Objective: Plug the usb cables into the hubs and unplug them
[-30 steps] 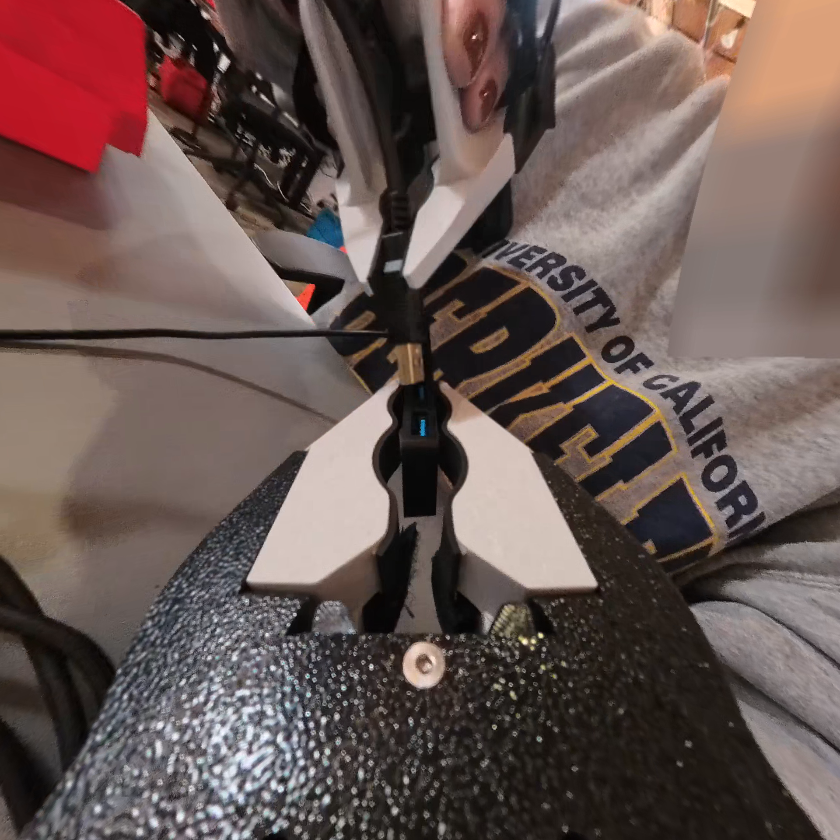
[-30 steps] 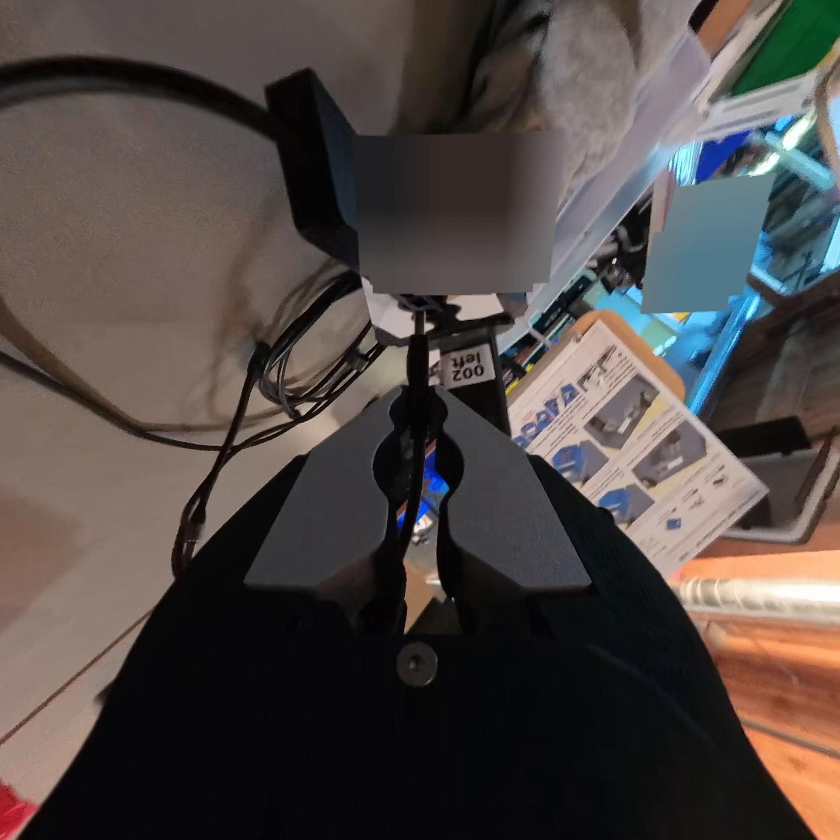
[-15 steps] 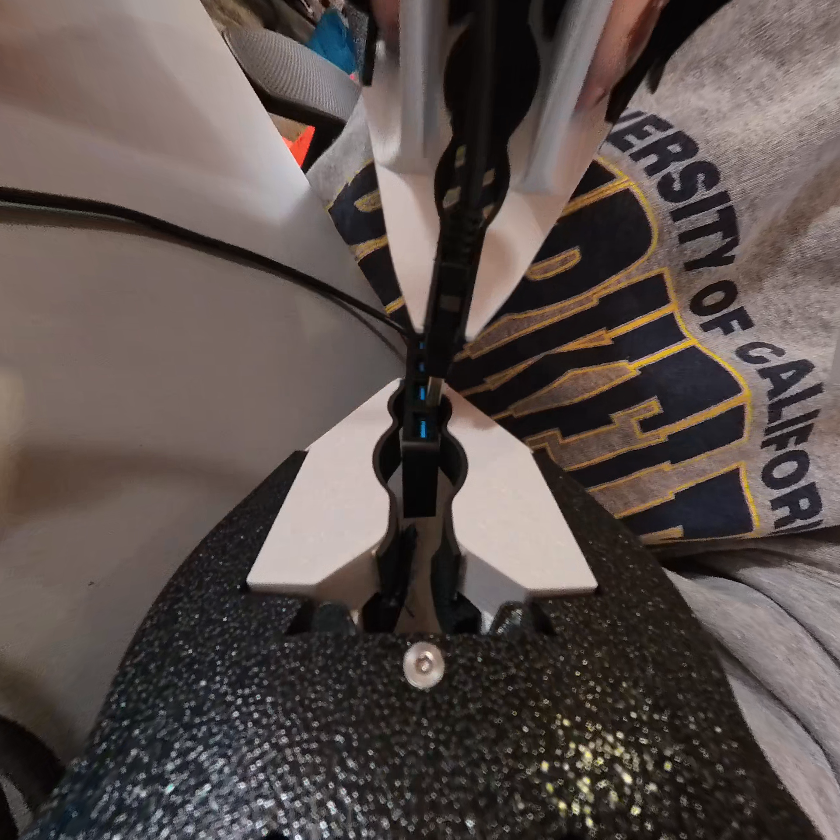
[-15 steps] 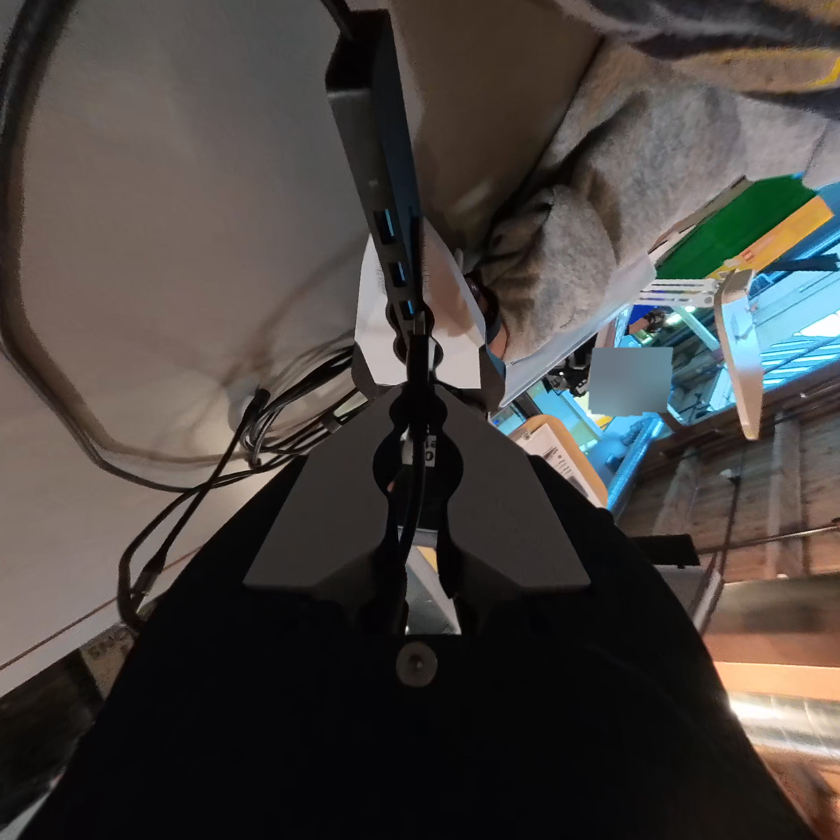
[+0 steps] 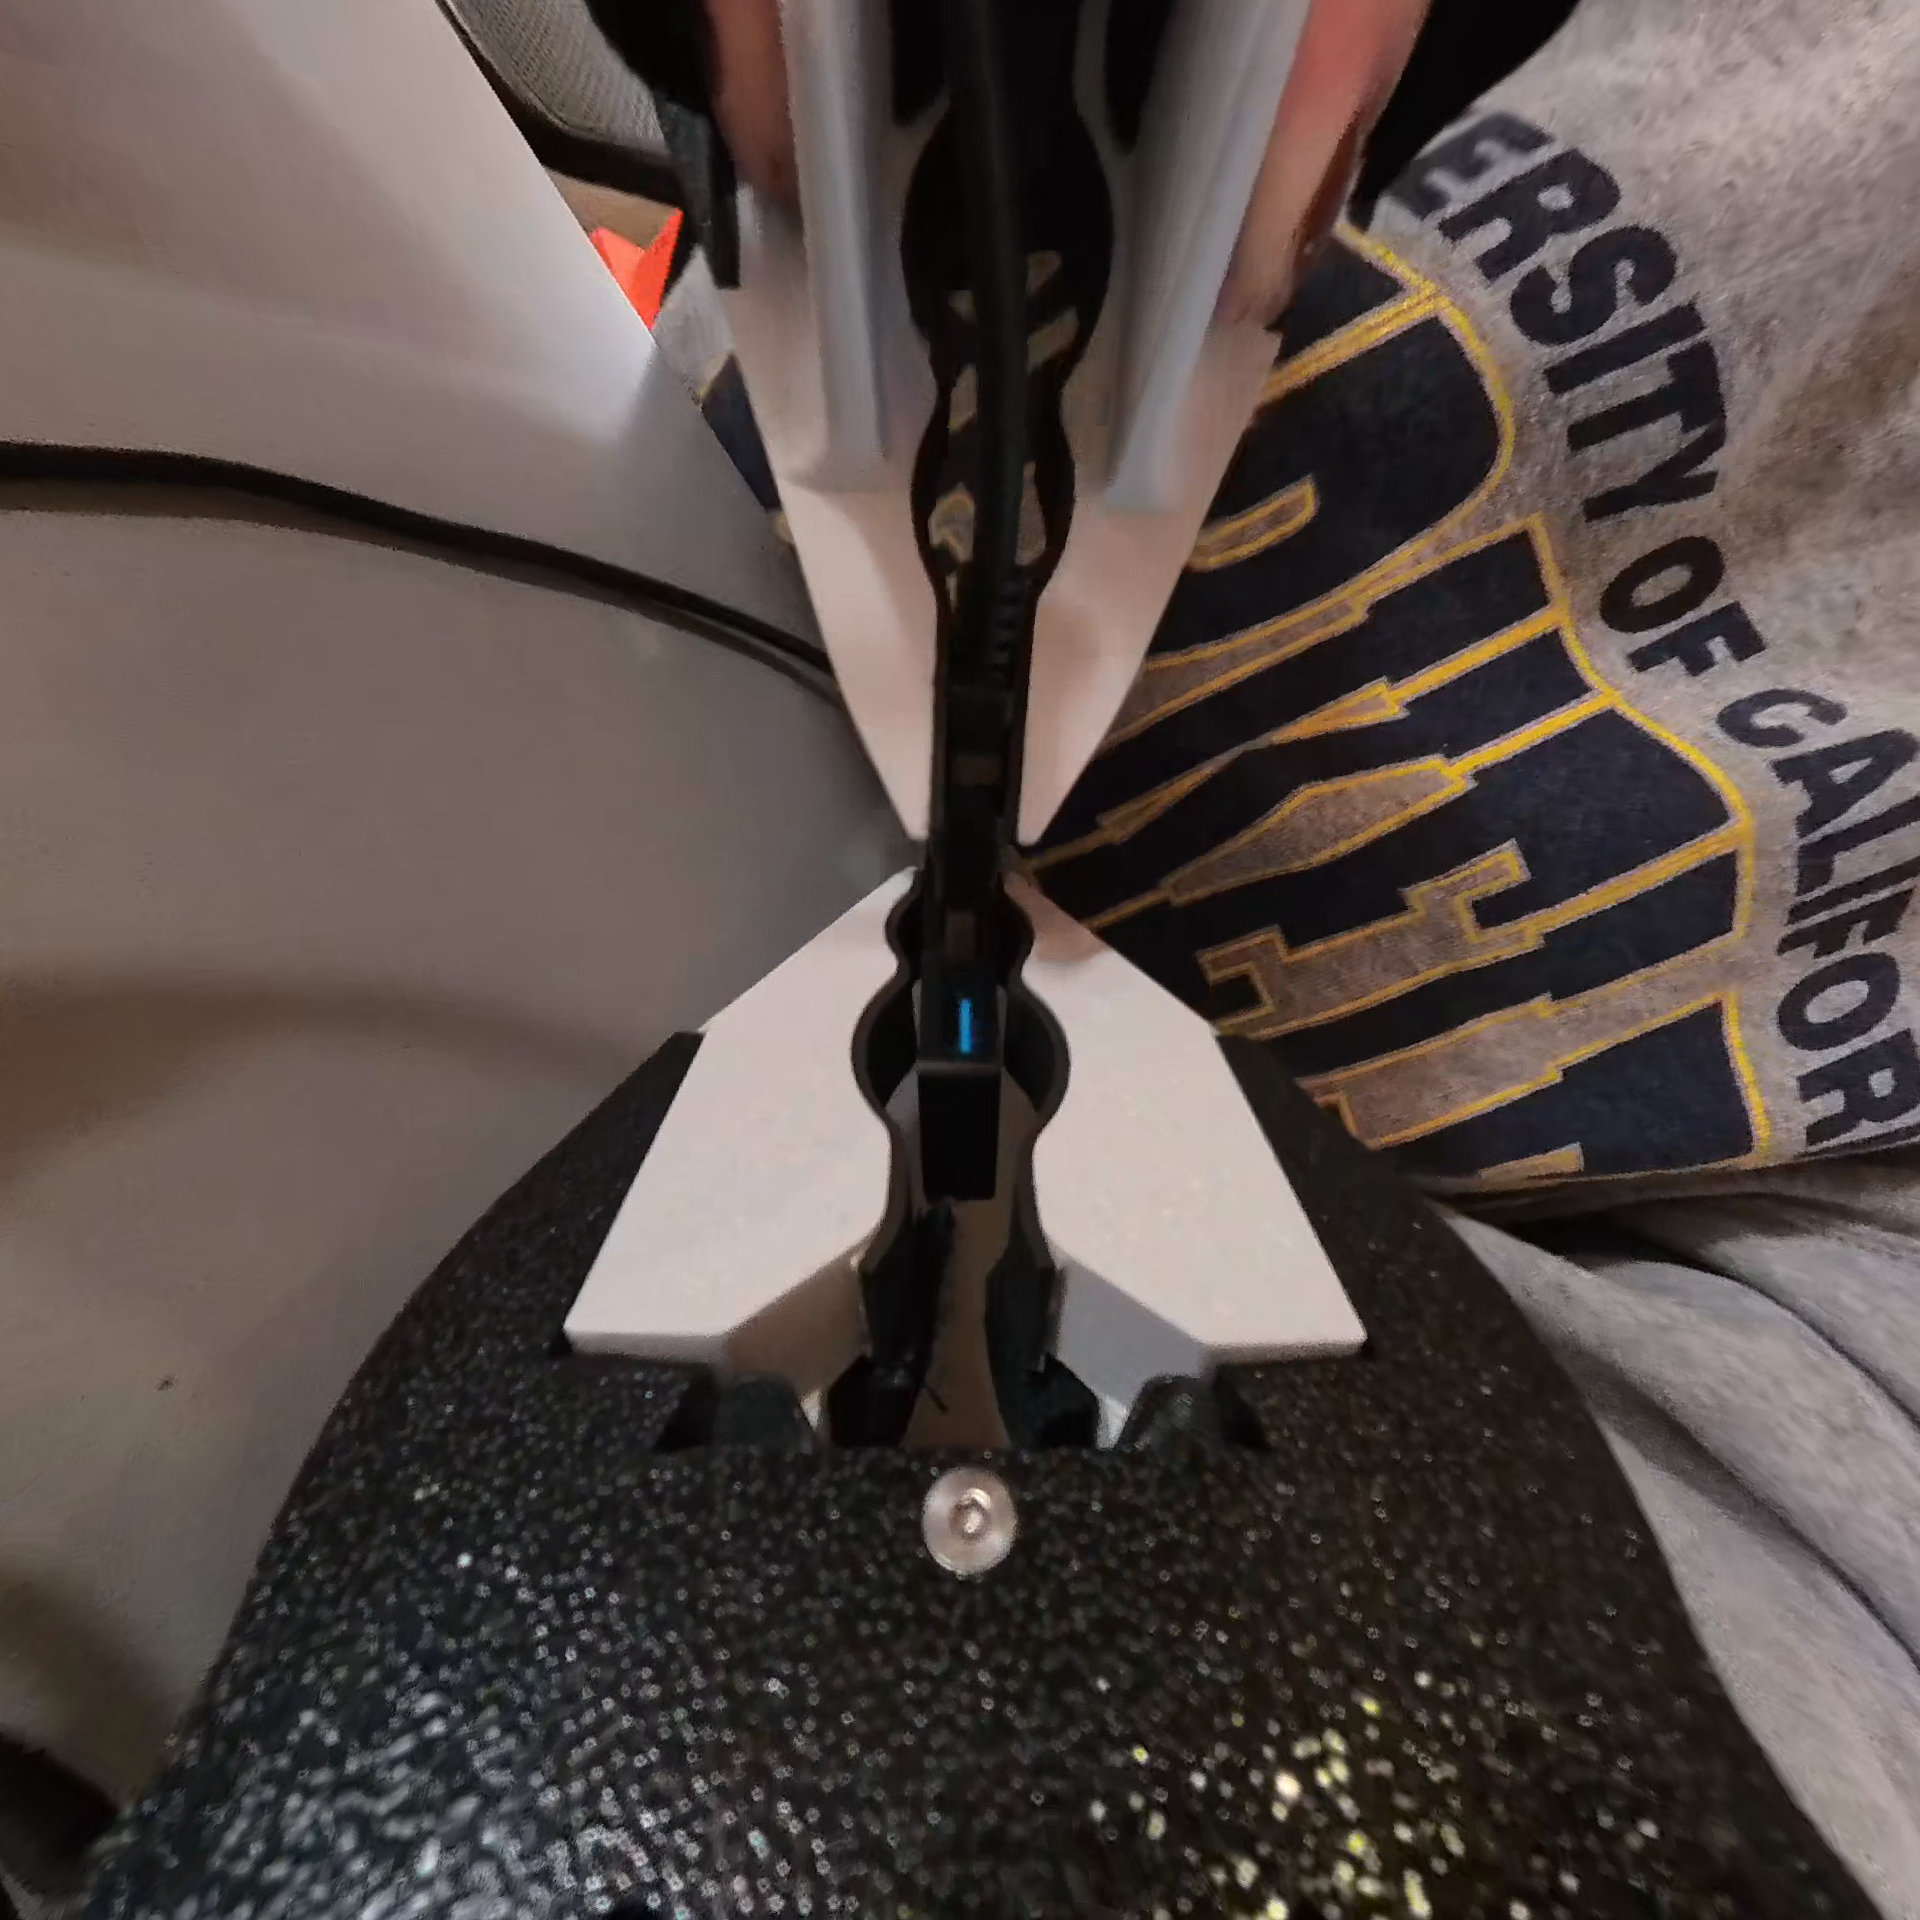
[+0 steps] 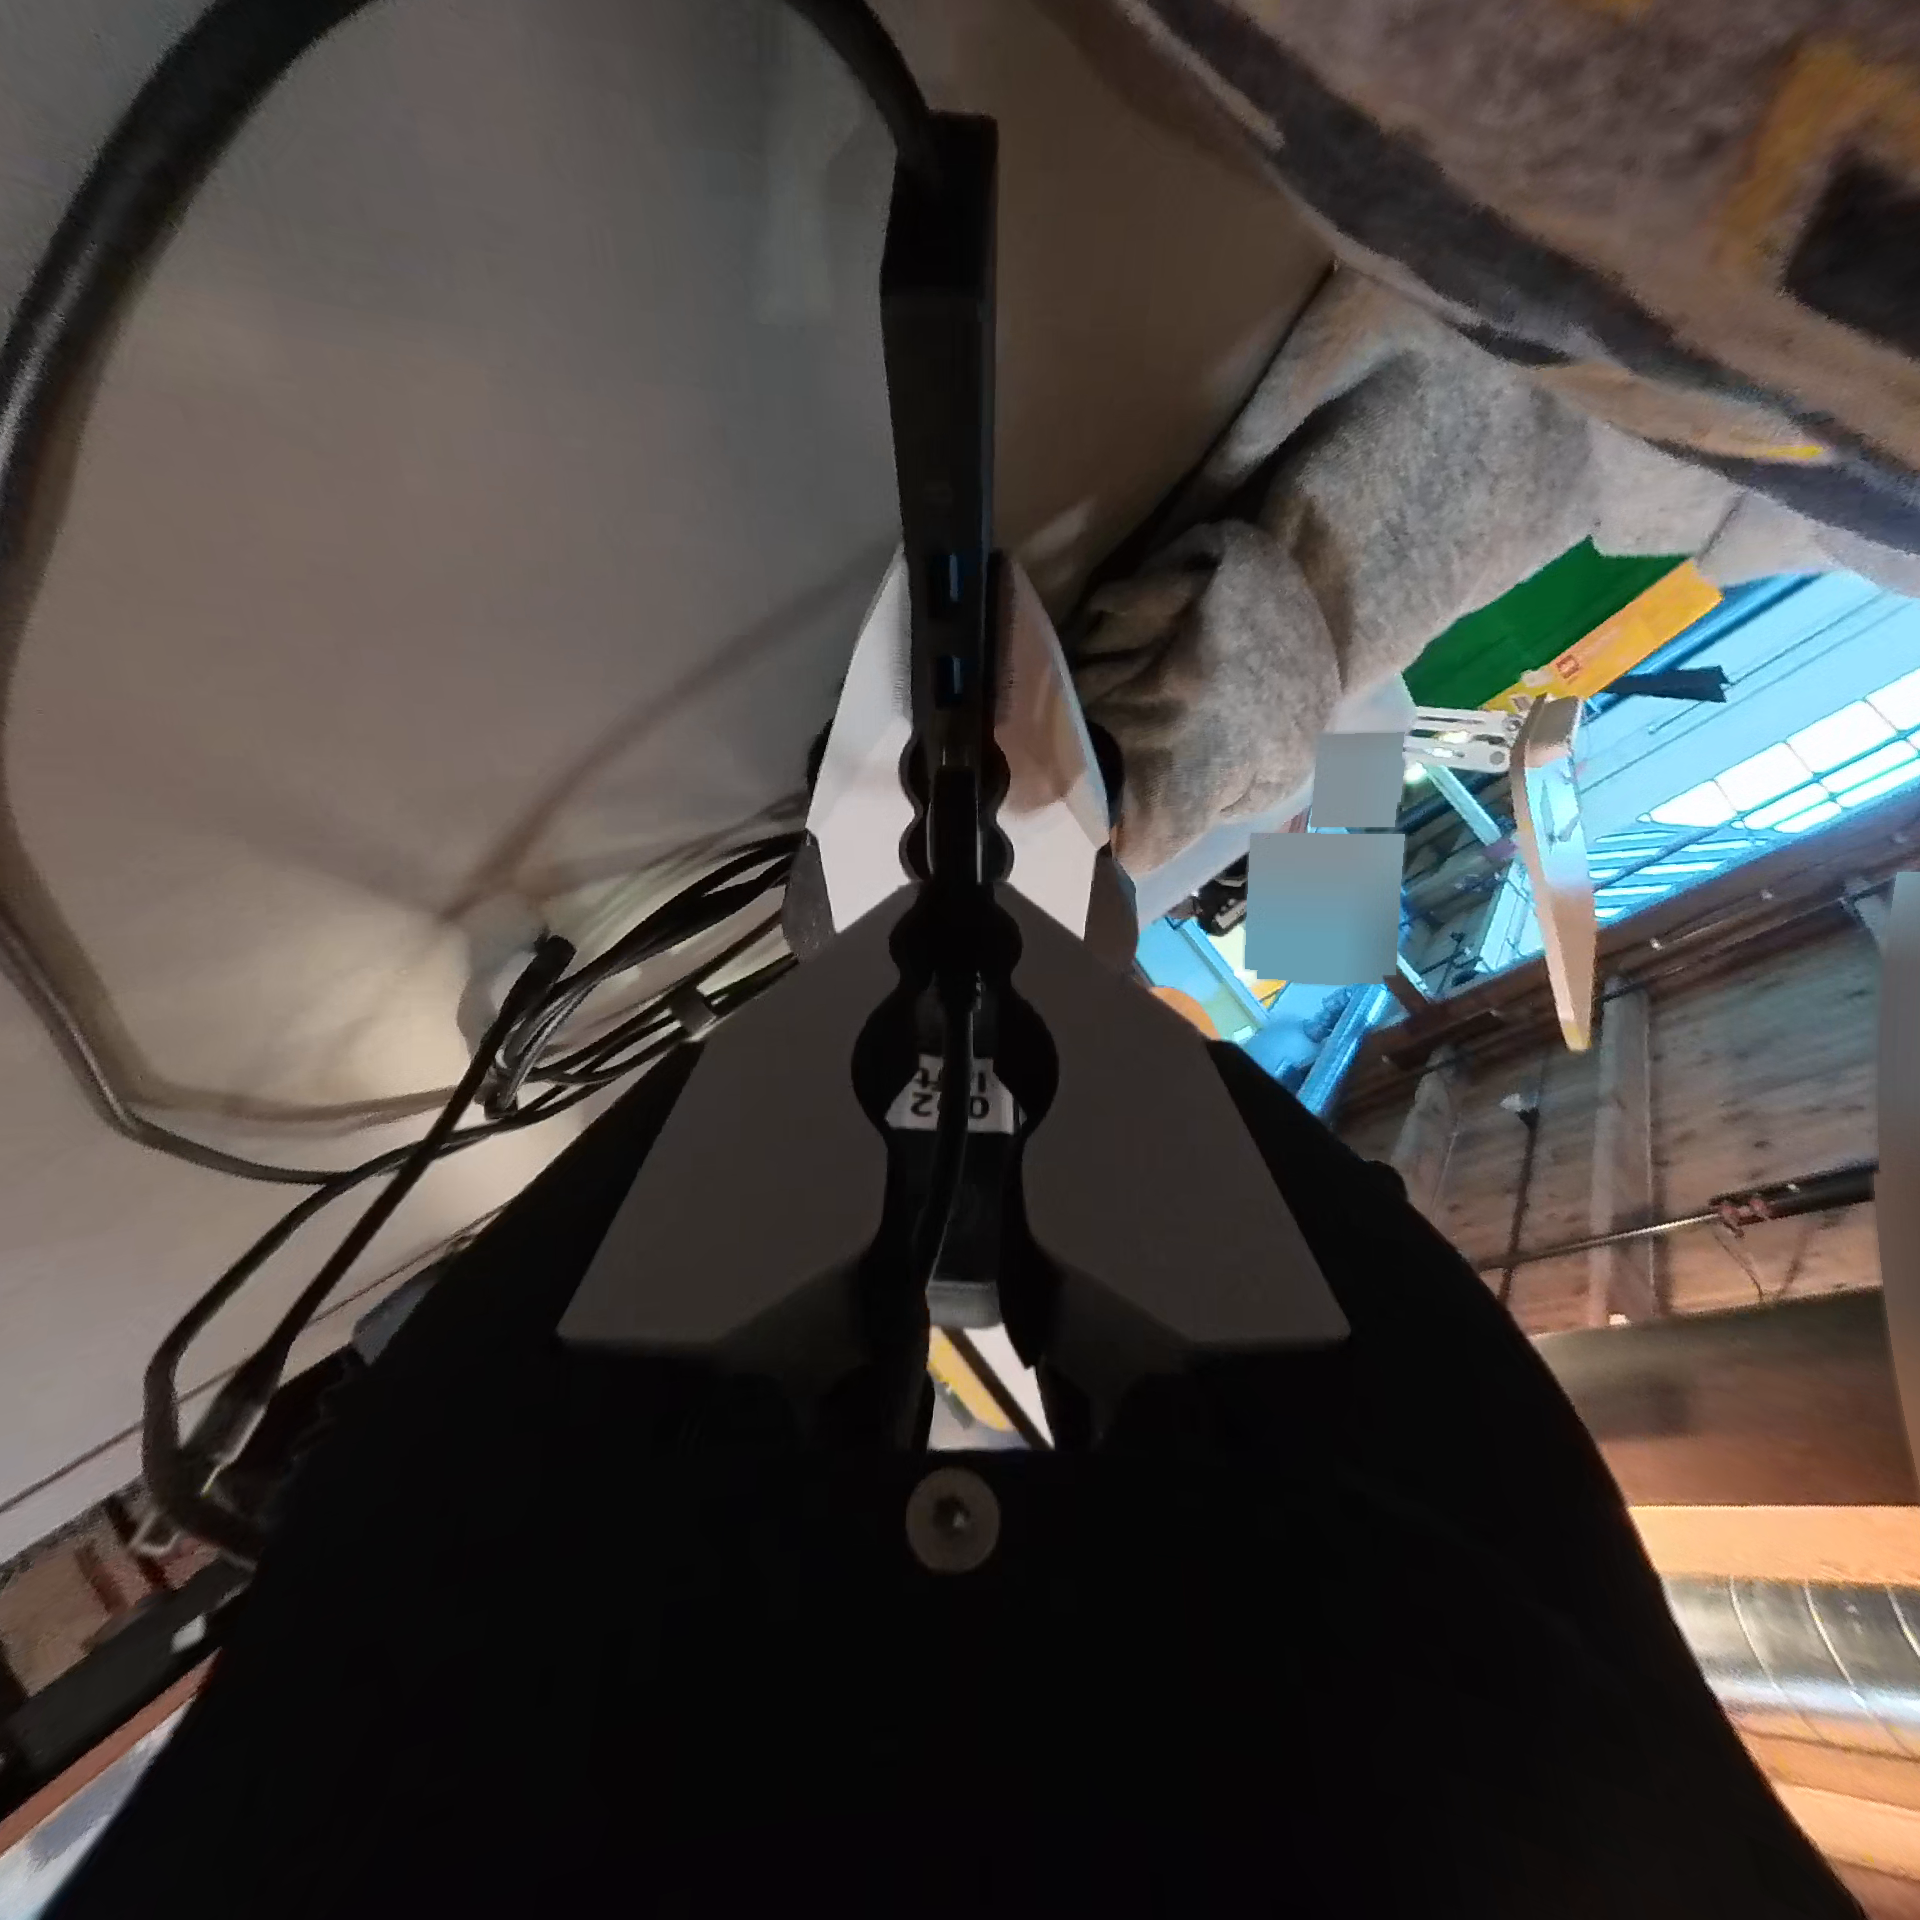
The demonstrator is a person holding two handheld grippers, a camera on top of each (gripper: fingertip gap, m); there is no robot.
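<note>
In the left wrist view my left gripper [image 5: 961, 883] is shut on a black USB hub [image 5: 961, 1101], held edge-on, with one blue port showing between the fingers. My right gripper [image 5: 966, 826] comes in from above, tip to tip with the left, shut on a black USB plug [image 5: 977, 727]. The plug's metal tip is hidden where it meets the hub's port edge. In the right wrist view my right gripper [image 6: 951, 894] pinches the same plug [image 6: 951, 821]. Ahead of it, the left gripper's white fingers [image 6: 862, 748] hold the hub [image 6: 940, 364], which shows two blue ports.
A person in a grey sweatshirt [image 5: 1507, 260] sits close behind both grippers. The white table [image 5: 312, 935] has a thin black cable [image 5: 416, 514] across it. A bundle of thin cables [image 6: 582, 997] and the hub's thick black lead [image 6: 156, 208] lie left.
The right gripper has brought the plug down onto the hub. The gold tip that was bare above the hub a second ago no longer shows. Both grasps held throughout.
</note>
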